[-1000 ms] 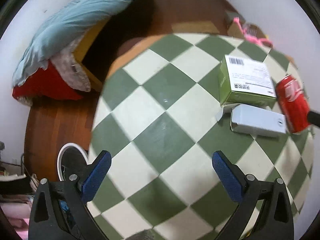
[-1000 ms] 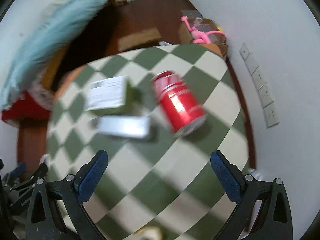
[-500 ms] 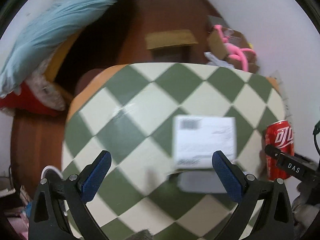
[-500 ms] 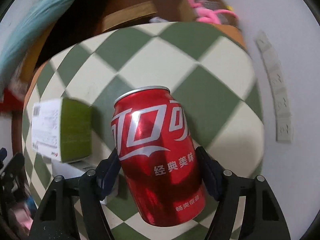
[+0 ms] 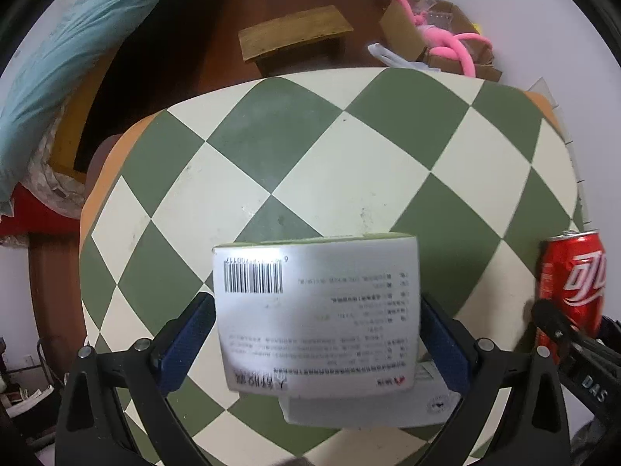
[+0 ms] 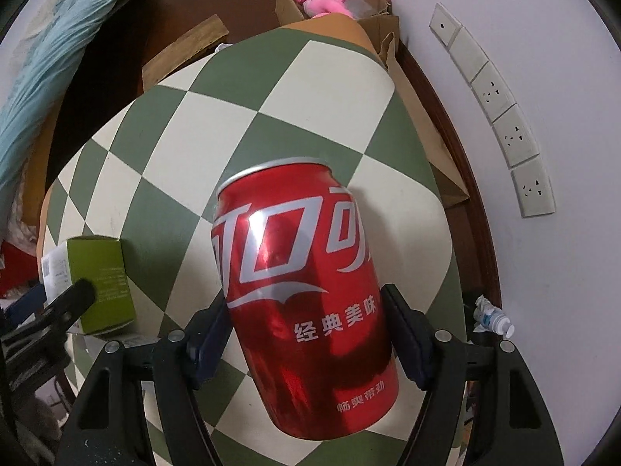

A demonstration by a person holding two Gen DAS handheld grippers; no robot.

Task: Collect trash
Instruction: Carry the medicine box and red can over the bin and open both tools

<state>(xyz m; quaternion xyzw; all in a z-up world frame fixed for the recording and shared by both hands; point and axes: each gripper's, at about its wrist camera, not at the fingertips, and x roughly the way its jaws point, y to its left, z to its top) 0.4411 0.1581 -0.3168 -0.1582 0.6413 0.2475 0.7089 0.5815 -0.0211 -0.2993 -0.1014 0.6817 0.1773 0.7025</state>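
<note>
The right claw [image 6: 304, 343] is gripping a red cola can [image 6: 306, 295], its blue pads pressing on both sides of the can's lower half after closing in from their widest spread. The left claw [image 5: 318, 343] is straddling a green carton [image 5: 316, 310] whose white barcode face is filling the gap between its pads; the pads are sitting right at the carton's edges, but the blur is making it hard to say whether they are pressing. A second ago both claws were standing empty above the checkered desk [image 5: 349, 163], with the can lying off to one side. Only the left view is showing a white box [image 5: 368, 407] beneath the carton; only the right view is showing wall sockets [image 6: 500, 93] and a small bottle [image 6: 493, 316] right of its claw.
</note>
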